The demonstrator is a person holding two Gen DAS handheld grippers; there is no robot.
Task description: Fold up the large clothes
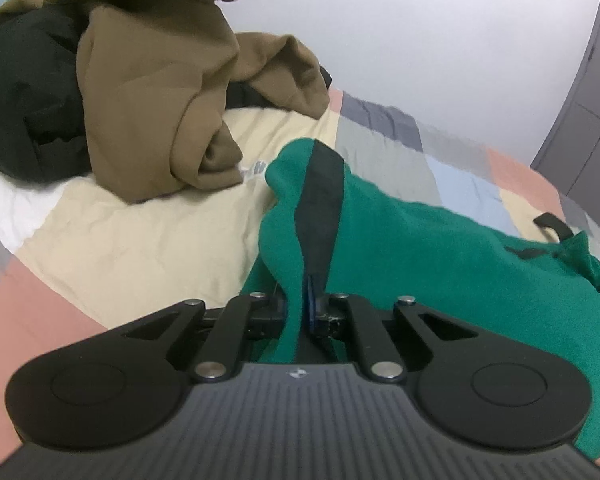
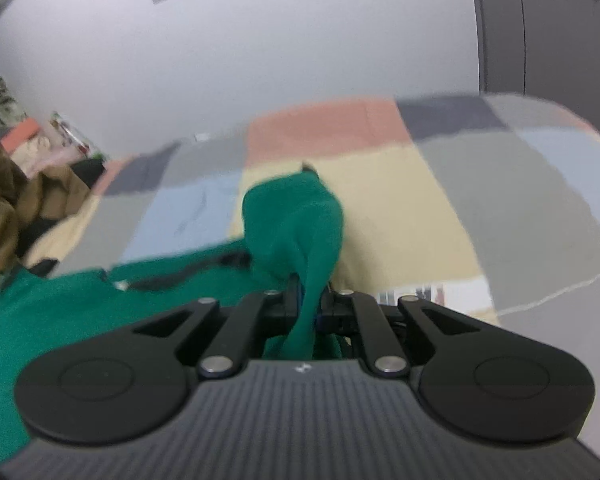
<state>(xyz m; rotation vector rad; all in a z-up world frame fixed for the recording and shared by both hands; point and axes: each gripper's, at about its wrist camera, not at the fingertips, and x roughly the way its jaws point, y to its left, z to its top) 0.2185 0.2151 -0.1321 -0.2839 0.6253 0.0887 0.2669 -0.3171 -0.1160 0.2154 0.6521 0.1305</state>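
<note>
A green garment (image 1: 440,248) with a black stripe and black trim lies across the patchwork bed cover. My left gripper (image 1: 302,304) is shut on a fold of it, right at the black stripe, and the cloth hides the fingertips. In the right wrist view the same green garment (image 2: 296,216) rises in a bunched peak from my right gripper (image 2: 310,300), which is shut on another part of it. The rest of the garment (image 2: 80,304) spreads flat to the left.
A heap of brown clothes (image 1: 152,80) and black clothes (image 1: 24,92) lies at the back left of the bed. The patchwork cover (image 2: 500,200) stretches to the right. A grey door (image 2: 548,32) and a white wall stand behind.
</note>
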